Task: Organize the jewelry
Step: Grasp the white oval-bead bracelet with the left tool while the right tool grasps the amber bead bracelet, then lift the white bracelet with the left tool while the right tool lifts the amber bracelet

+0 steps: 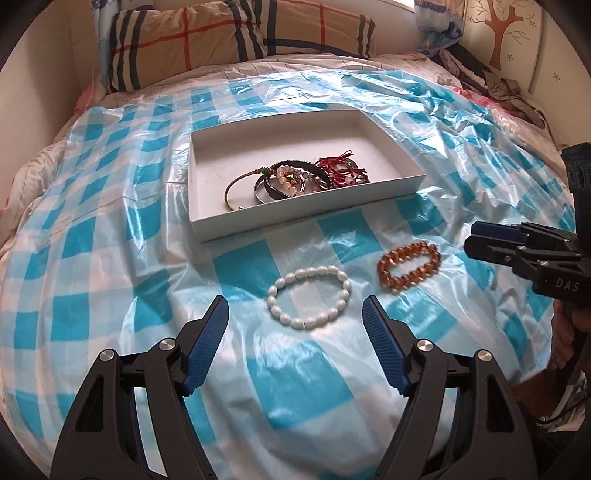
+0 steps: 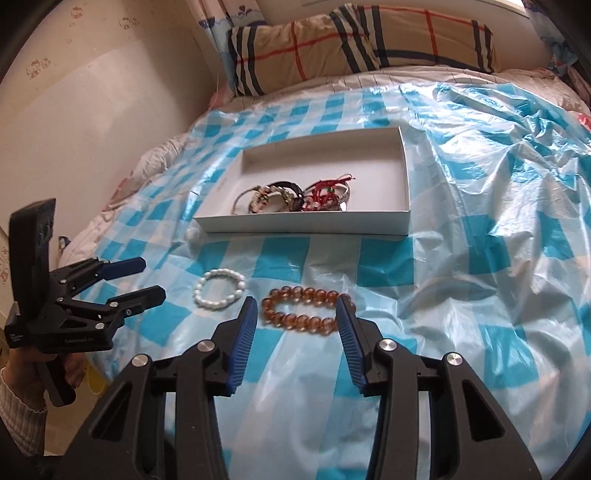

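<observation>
A white-bead bracelet (image 1: 309,297) lies on the blue-checked plastic sheet, just ahead of my open left gripper (image 1: 295,314). It also shows in the right wrist view (image 2: 219,288). An amber-bead bracelet (image 1: 409,266) lies to its right. In the right wrist view the amber bracelet (image 2: 306,310) sits between the tips of my open right gripper (image 2: 297,314). A white shallow box (image 1: 306,218) behind them holds several bangles and red cord bracelets (image 1: 295,179). The box also shows in the right wrist view (image 2: 306,223). Both grippers are empty.
The sheet (image 1: 110,240) covers a bed. Striped pillows (image 1: 240,33) lie at the head. A pile of clothes (image 1: 491,81) is at the far right. A wall (image 2: 92,110) runs along the bed's left side.
</observation>
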Motion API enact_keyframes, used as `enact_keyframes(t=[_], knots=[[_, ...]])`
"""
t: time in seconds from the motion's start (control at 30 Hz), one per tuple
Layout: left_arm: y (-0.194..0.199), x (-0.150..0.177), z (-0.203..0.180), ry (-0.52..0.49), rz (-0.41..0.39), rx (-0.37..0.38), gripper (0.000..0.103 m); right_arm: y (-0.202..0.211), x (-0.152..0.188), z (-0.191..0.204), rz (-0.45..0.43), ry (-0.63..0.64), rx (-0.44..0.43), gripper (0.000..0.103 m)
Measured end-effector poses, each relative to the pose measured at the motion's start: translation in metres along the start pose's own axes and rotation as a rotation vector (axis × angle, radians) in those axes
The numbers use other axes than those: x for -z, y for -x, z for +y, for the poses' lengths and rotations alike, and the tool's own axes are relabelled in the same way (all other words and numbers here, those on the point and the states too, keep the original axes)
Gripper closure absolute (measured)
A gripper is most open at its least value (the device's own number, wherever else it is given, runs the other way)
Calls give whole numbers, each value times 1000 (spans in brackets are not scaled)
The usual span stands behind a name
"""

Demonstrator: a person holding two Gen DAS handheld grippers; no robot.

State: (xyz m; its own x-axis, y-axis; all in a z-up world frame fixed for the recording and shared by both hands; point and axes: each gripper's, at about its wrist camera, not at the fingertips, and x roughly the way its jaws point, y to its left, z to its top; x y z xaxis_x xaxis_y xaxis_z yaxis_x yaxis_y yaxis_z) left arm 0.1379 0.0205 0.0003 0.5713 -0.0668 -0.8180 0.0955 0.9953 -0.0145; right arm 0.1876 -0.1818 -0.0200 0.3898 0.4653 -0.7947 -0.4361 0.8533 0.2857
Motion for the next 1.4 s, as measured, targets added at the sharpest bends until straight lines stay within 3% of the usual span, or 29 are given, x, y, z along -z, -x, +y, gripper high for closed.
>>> enact_keyframes(t=[0.27, 0.5, 0.53, 0.57, 0.6, 0.67, 0.7, 0.8, 0.83, 0.87, 0.9, 0.97, 1.0, 1.03, 1.07, 1.13, 1.4], knots=[[-46, -16, 7, 13, 30, -16, 32, -49, -12, -13, 105, 25, 52, 64], [-69, -9, 3, -4, 72, -19, 32, -69, 0, -14, 177, 76, 100, 65], [-72, -7, 2, -10, 78, -20, 35, -68, 1, -13, 174, 85, 106, 70], [-74, -4, 1, -16, 87, -21, 46, -67, 2, -12, 170, 88, 106, 75], [-76, -1, 0, -21, 94, -19, 51, -66, 3, -12, 171, 91, 108, 91], [-71, 0, -2, -31, 97, -11, 79, -61, 5, -13, 163, 84, 94, 91], [-68, 0, -2, -34, 92, -13, 81, -58, 5, -13, 158, 81, 87, 91], [-63, -1, 3, -6, 77, 2, 80, -57, 4, -13, 154, 64, 88, 88], [-64, -2, 5, 8, 79, 0, 77, -59, 4, -14, 158, 58, 90, 75], [-68, -2, 7, 14, 87, -5, 62, -62, 4, -14, 157, 57, 86, 73], [-71, 0, 8, 23, 87, -5, 56, -65, 5, -14, 159, 61, 89, 73], [-75, 3, 7, 16, 76, -11, 54, -69, 6, -12, 155, 77, 94, 74], [-76, 5, 4, 1, 74, -22, 56, -69, 7, -11, 156, 75, 81, 79], [-76, 5, 2, -5, 77, -3, 70, -69, 7, -12, 157, 69, 74, 91], [-75, 4, -1, -10, 84, 7, 86, -67, 7, -14, 155, 55, 60, 91], [-70, 4, -5, -24, 82, 8, 96, -60, 8, -18, 140, 4, 9, 91], [-35, 10, -3, 36, 34, 45, 96, -11, 9, -19, 8, -112, -164, 91]])
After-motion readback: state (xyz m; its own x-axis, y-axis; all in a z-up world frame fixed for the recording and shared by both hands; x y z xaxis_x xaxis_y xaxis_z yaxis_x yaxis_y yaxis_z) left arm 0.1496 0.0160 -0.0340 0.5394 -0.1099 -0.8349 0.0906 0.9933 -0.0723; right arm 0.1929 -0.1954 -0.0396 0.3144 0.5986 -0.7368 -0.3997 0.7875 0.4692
